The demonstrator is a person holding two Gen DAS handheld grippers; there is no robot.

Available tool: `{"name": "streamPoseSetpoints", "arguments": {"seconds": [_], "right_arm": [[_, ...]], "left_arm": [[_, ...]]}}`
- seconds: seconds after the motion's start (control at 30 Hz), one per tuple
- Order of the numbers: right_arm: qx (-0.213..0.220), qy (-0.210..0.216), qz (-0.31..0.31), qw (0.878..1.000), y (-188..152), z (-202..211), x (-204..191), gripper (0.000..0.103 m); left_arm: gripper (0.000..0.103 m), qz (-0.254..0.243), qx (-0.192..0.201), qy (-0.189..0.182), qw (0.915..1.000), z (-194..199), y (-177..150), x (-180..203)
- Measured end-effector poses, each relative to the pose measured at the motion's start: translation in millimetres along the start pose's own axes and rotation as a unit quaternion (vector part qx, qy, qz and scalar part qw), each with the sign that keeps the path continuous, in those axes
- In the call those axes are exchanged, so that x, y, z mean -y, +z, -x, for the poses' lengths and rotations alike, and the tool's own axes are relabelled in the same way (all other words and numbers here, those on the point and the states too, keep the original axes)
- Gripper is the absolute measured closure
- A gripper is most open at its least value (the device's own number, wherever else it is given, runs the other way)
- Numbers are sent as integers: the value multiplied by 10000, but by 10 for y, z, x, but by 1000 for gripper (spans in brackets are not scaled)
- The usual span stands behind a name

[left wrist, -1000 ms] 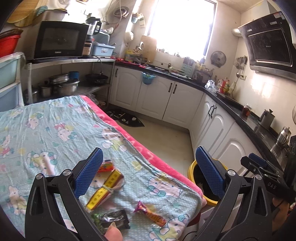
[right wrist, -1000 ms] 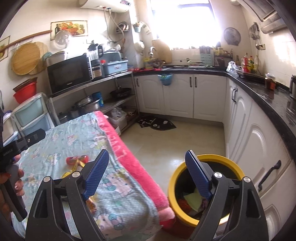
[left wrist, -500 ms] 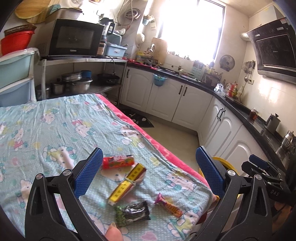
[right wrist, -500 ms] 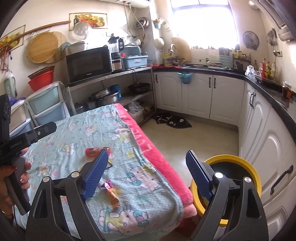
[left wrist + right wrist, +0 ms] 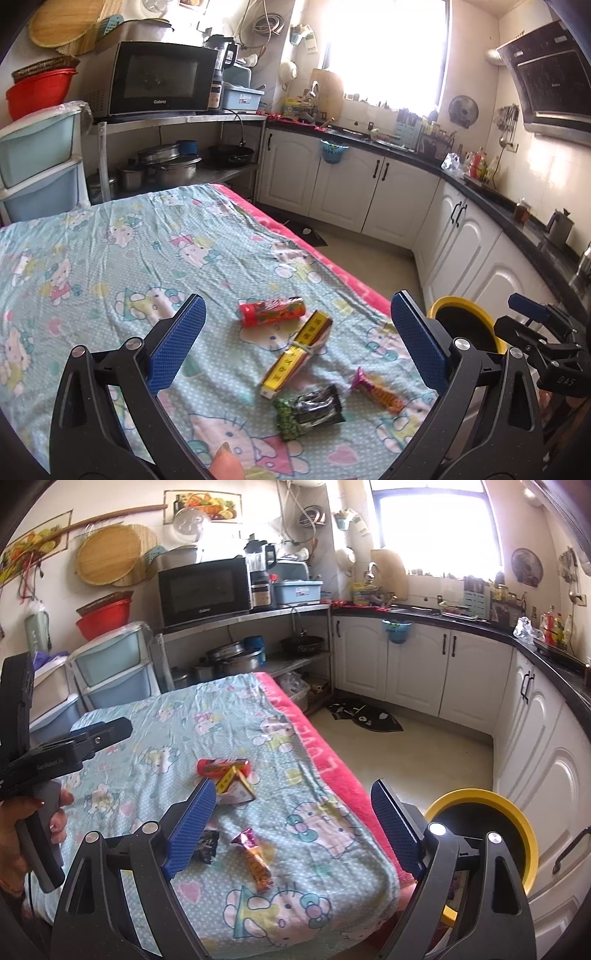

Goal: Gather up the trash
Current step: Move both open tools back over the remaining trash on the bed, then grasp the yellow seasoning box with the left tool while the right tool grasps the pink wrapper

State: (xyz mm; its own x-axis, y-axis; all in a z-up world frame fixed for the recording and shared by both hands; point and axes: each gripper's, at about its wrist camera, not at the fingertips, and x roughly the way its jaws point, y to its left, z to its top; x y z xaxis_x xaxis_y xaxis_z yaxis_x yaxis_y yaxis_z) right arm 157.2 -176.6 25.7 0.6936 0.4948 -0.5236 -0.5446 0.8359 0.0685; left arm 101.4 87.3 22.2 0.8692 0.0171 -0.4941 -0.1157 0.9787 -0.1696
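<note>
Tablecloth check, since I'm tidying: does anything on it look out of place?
Yes. Four bits of litter lie loose on the tablecloth near its corner: a red tube, a yellow box, a dark wrapper and an orange wrapper, none in the yellow bin.

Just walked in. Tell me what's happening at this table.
A person holds two grippers over the table, collecting trash. The left gripper and right gripper are both open and empty. Four pieces lie on the cloth: red tube, yellow box, dark green packet, orange wrapper. The yellow bin stands beside the table.
</note>
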Motion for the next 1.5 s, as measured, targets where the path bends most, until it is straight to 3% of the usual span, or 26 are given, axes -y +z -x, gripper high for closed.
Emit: {"name": "streamPoseSetpoints", "arguments": {"seconds": [0.53,0.97,1.13,1.3,1.5], "right_arm": [[-604,338,291,9972,-196,-435,-331,20],[-1214,267,483,9911,-479,-830,-332,20],[-1518,294,555,9864,-632,-969,-310,20],[-1803,406,580,9811,-731,-1132,-313,36],[-1977,530,585,9771,-783,-1273,-333,54]], "left_arm": [[11,67,-520,271,9983,-349,-196,-335],[11,-35,-1137,-24,9935,-854,-398,-293],[11,-295,-1321,-161,9907,-1029,-453,-172],[11,-493,-1500,-251,9871,-1189,-488,-106],[24,-637,-1700,-326,9828,-1333,-535,-58]]}}
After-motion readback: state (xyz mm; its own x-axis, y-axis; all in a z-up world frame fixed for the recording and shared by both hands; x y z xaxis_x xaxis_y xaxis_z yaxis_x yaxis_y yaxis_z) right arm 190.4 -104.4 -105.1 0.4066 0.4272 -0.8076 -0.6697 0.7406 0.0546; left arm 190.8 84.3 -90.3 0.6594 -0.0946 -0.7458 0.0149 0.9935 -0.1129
